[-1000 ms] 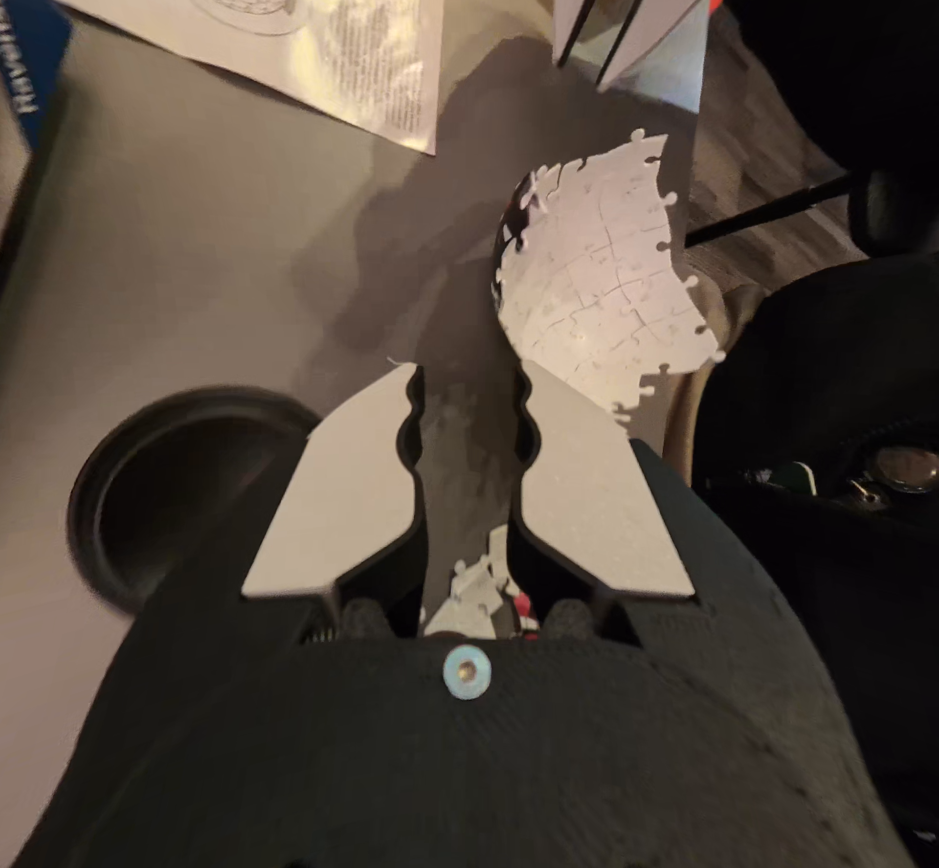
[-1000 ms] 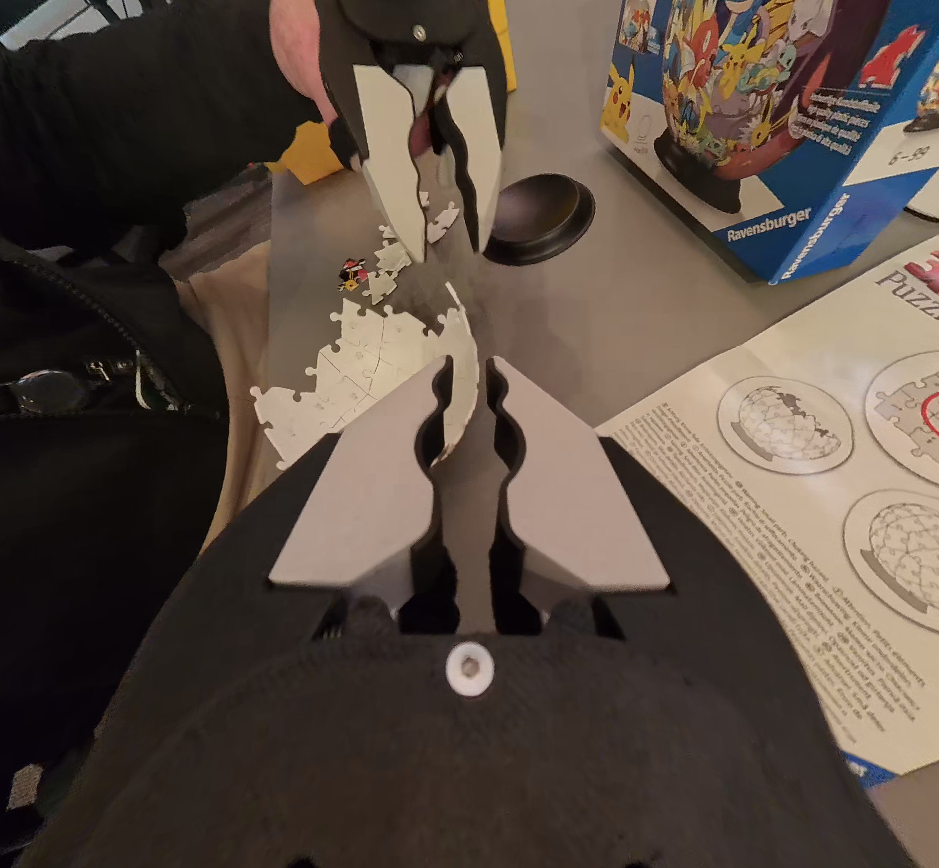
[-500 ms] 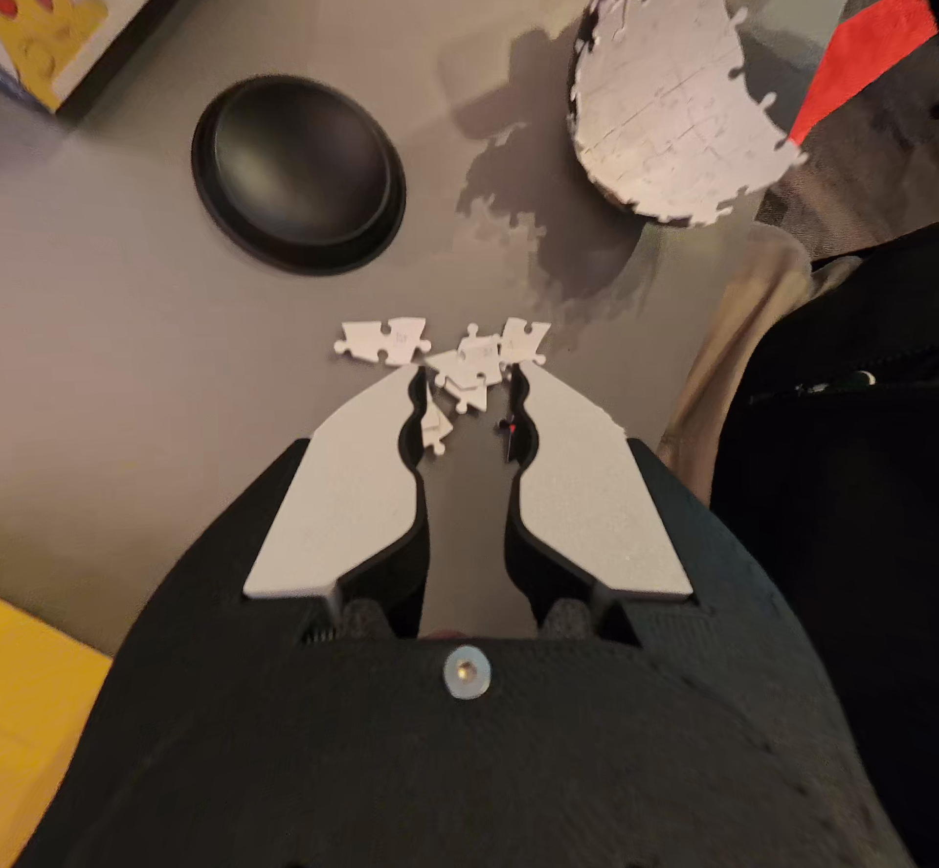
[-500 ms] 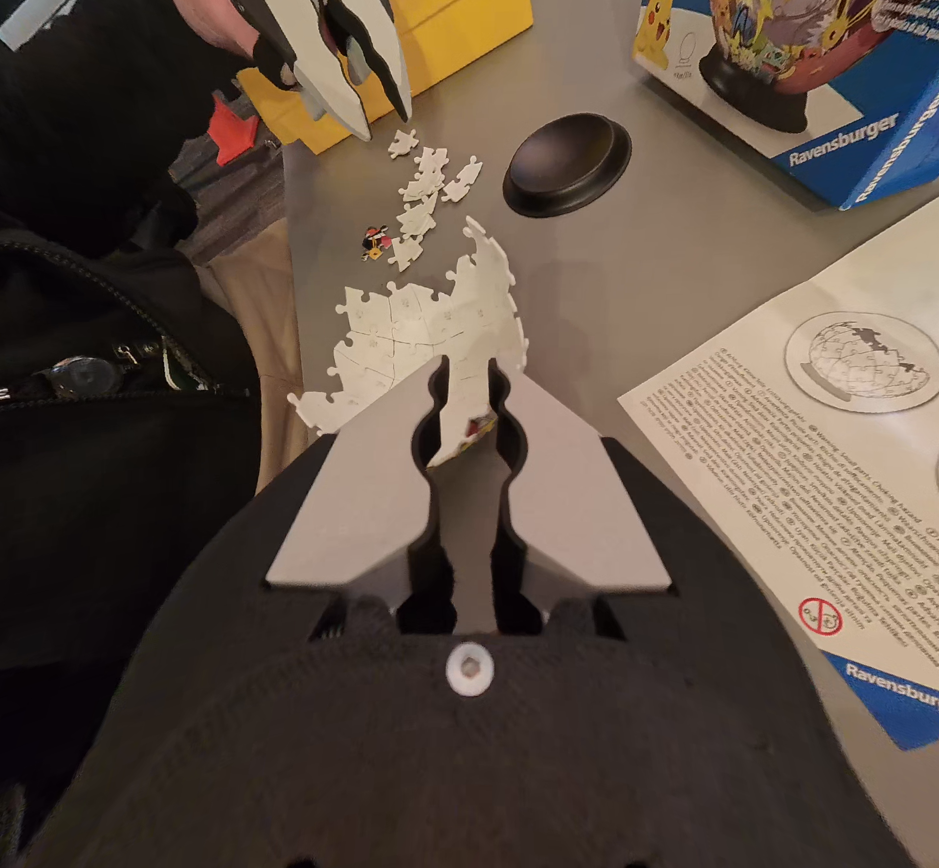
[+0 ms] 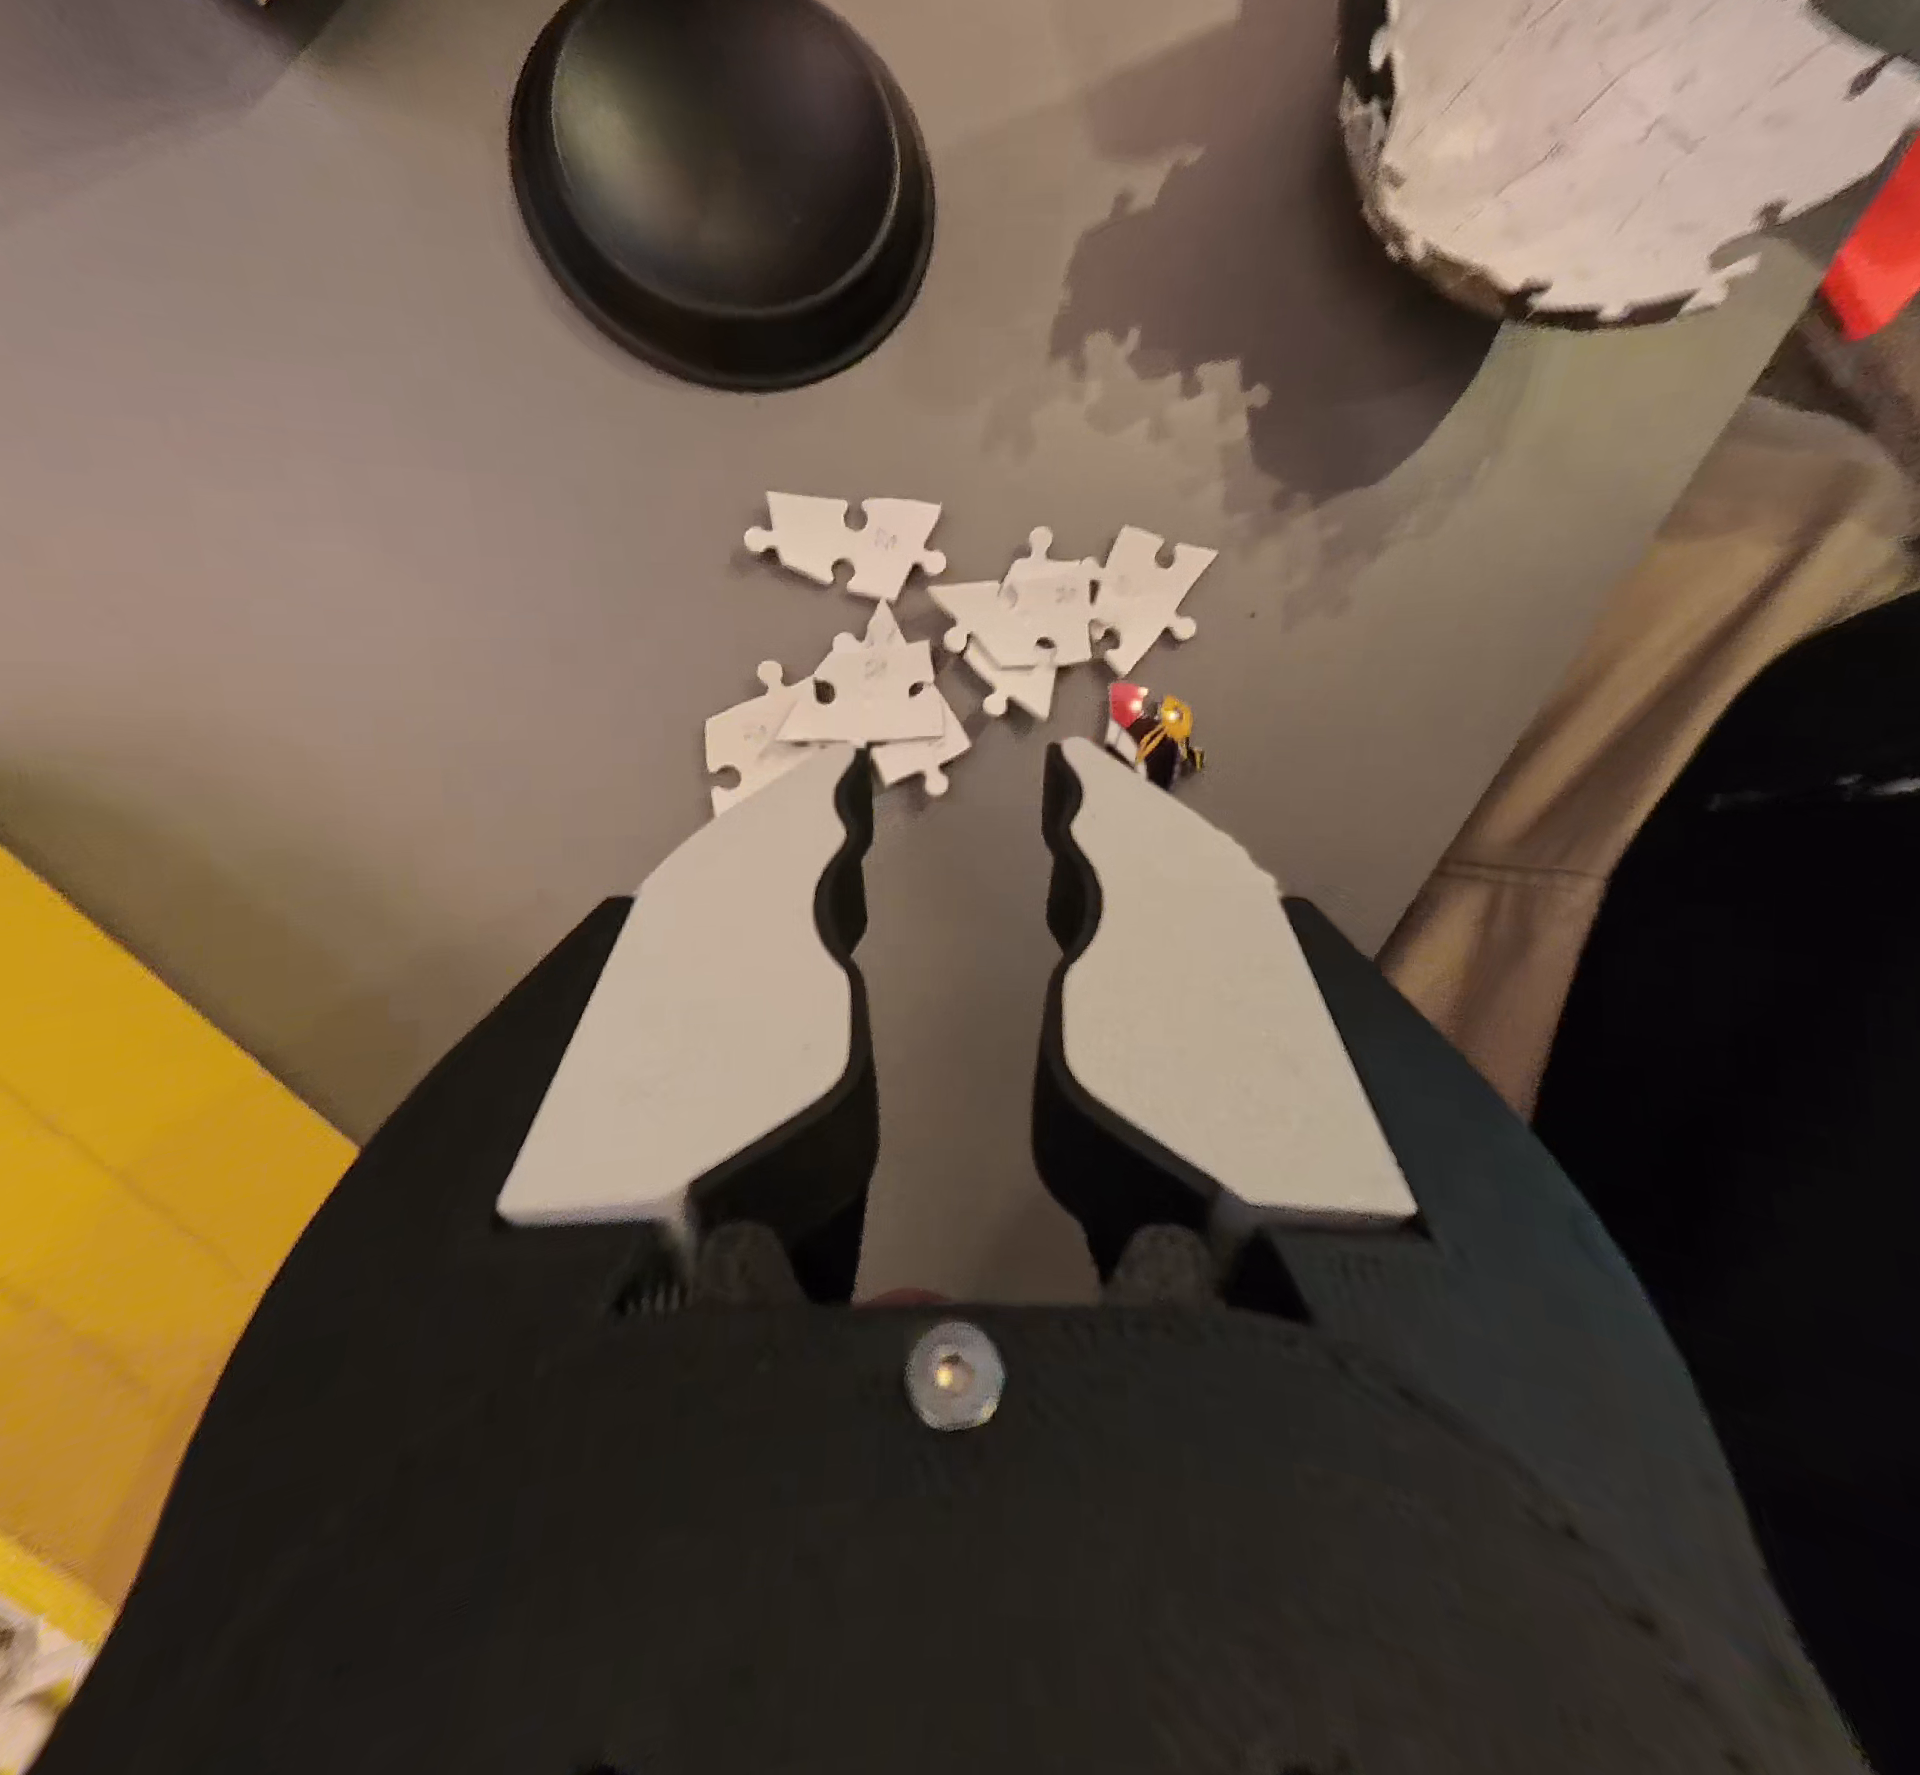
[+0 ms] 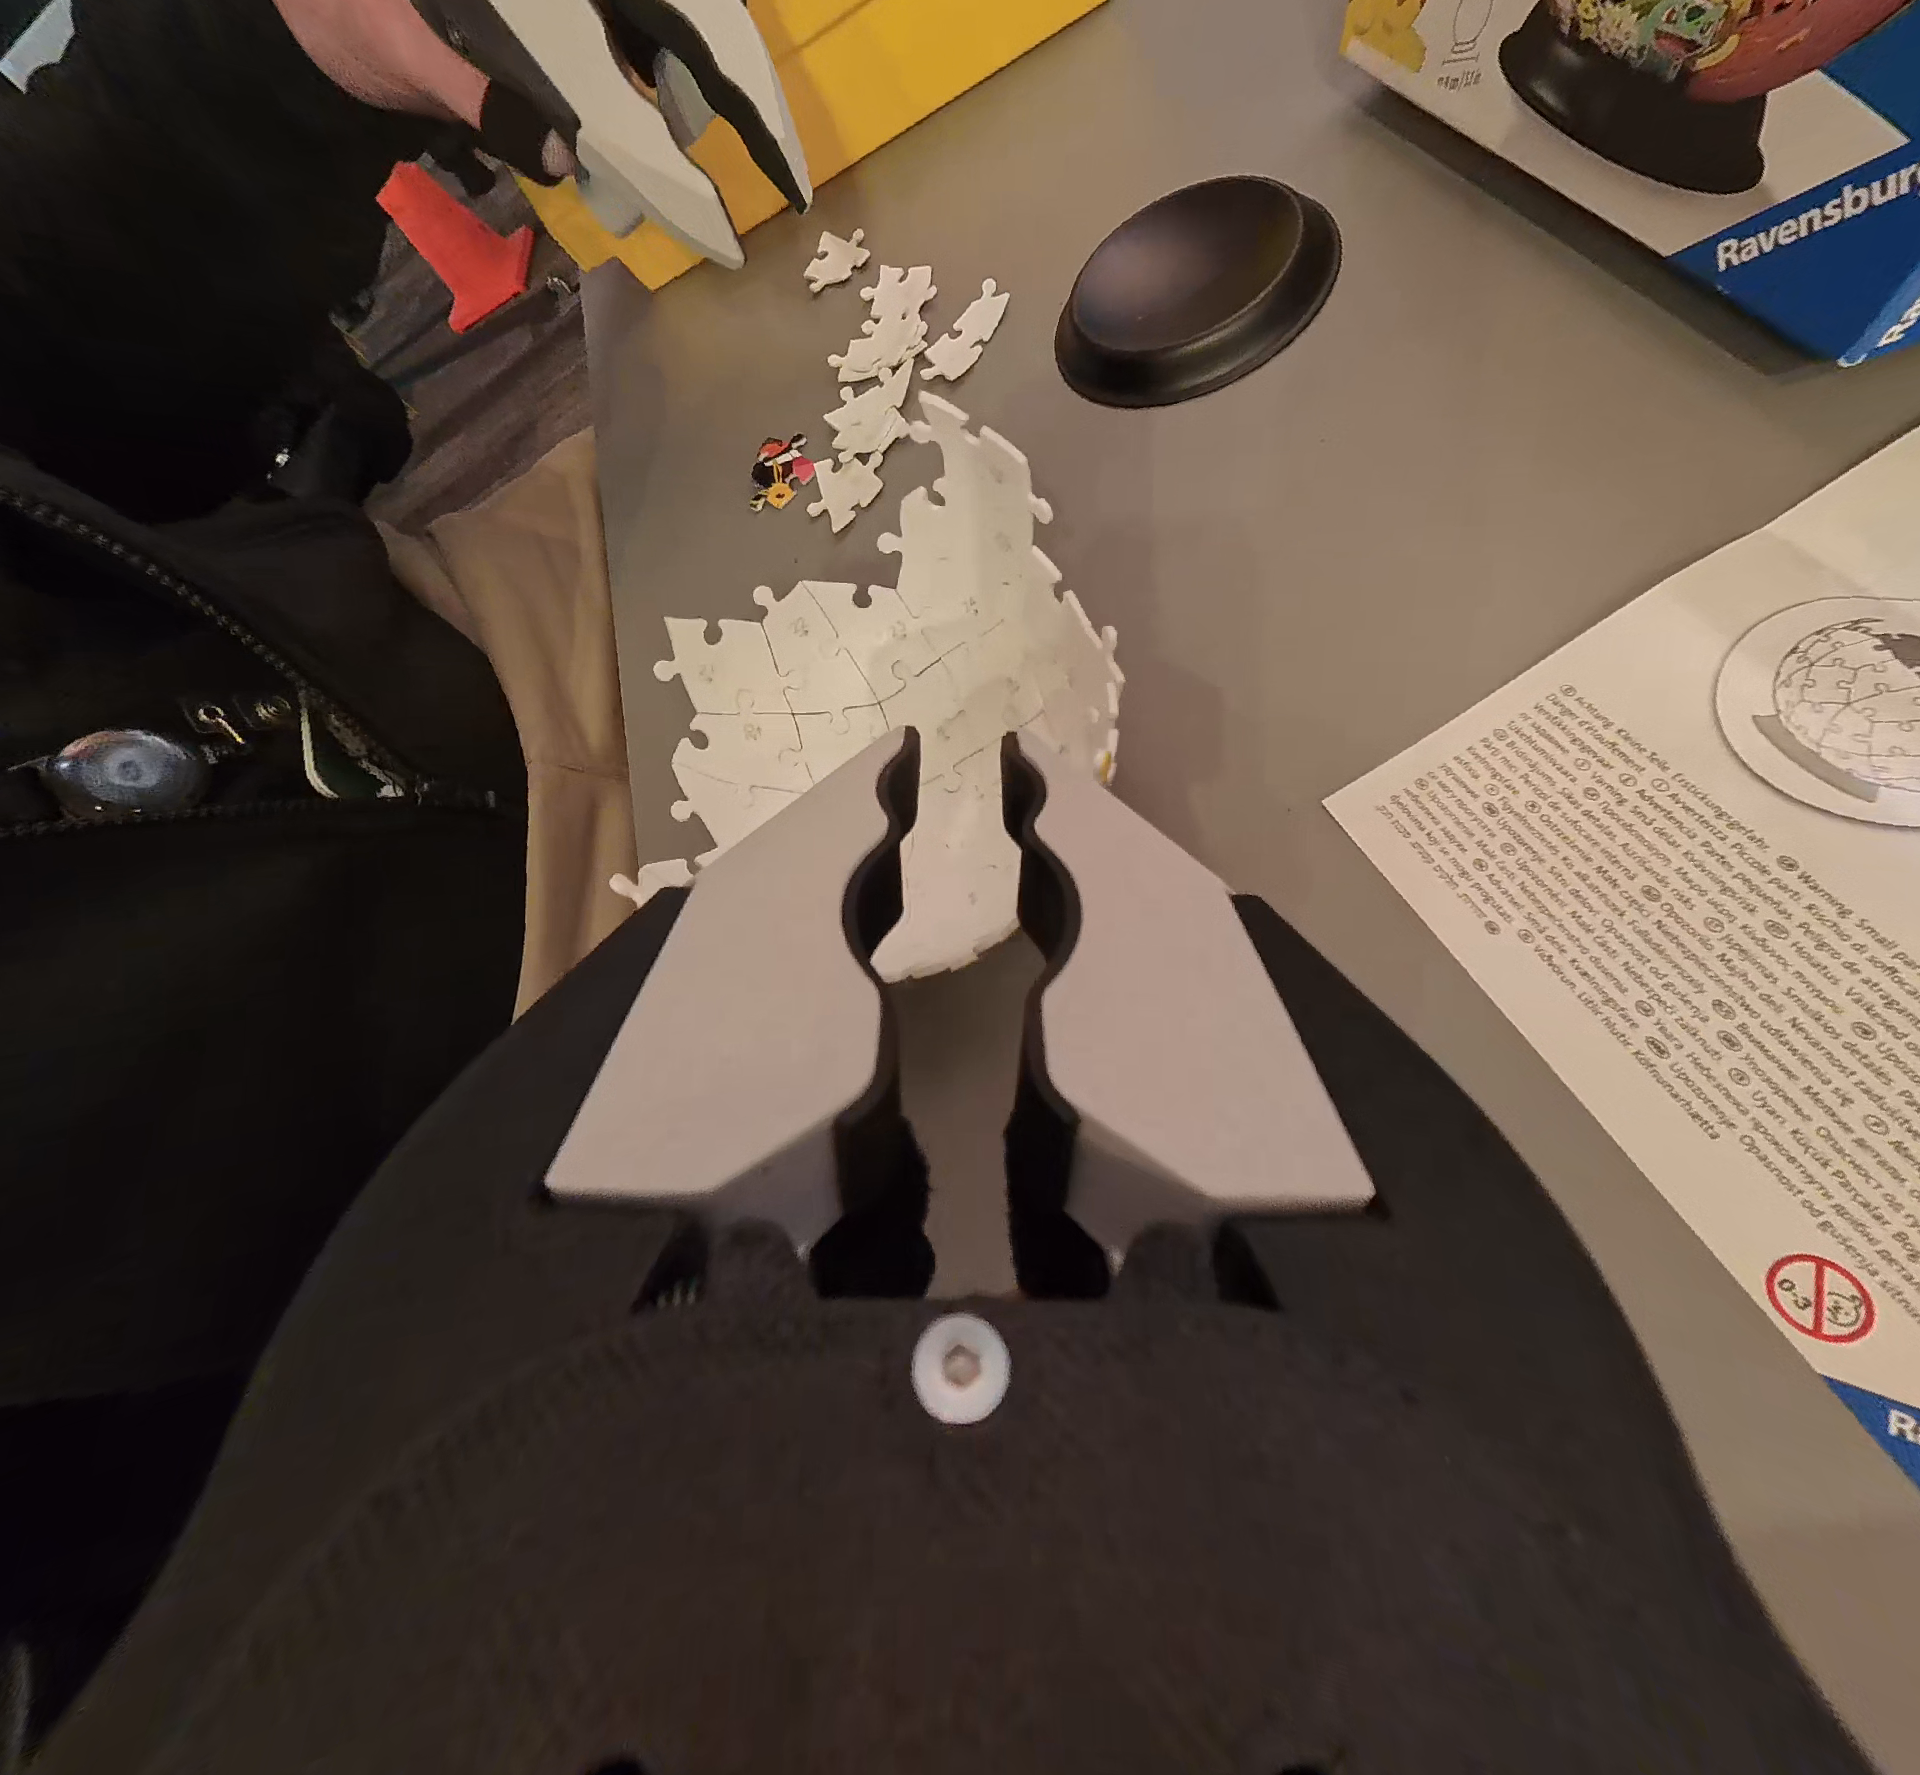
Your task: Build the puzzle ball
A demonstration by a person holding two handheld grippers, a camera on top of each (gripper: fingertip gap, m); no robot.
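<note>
Left wrist view. My left gripper (image 5: 951, 769) hangs over the grey table (image 5: 312, 478), jaws apart and holding nothing. The loose pieces (image 5: 935, 645) lie white side up just ahead of the tips, scattered more across the jaw line than along it; the left tip overlaps the nearest ones in the picture. One coloured piece (image 5: 1153, 733) sits face up just beside the right tip. The black stand (image 5: 717, 167) is further ahead to the left. The curved shell (image 5: 1621, 84) is up at the top right, off the table, blurred, so I can't read its edge well. This arm is plainly the nearer one to the loose pieces.

Right wrist view. My right gripper (image 6: 956, 759) is clamped on the lower edge of the curved shell (image 6: 894, 655), which rises ahead of the jaws, white inside towards me. The left gripper (image 6: 717, 167) shows far off, above the pile (image 6: 883, 354). Leaflet (image 6: 1662, 894) to the right, puzzle box (image 6: 1662, 63) and yellow box (image 6: 914, 11) beyond.

Against half a second ago: the left gripper has drawn back a little from the pile and its jaws stand wider; the shell has slid further to the upper right in that view. The right grip looks unchanged.
</note>
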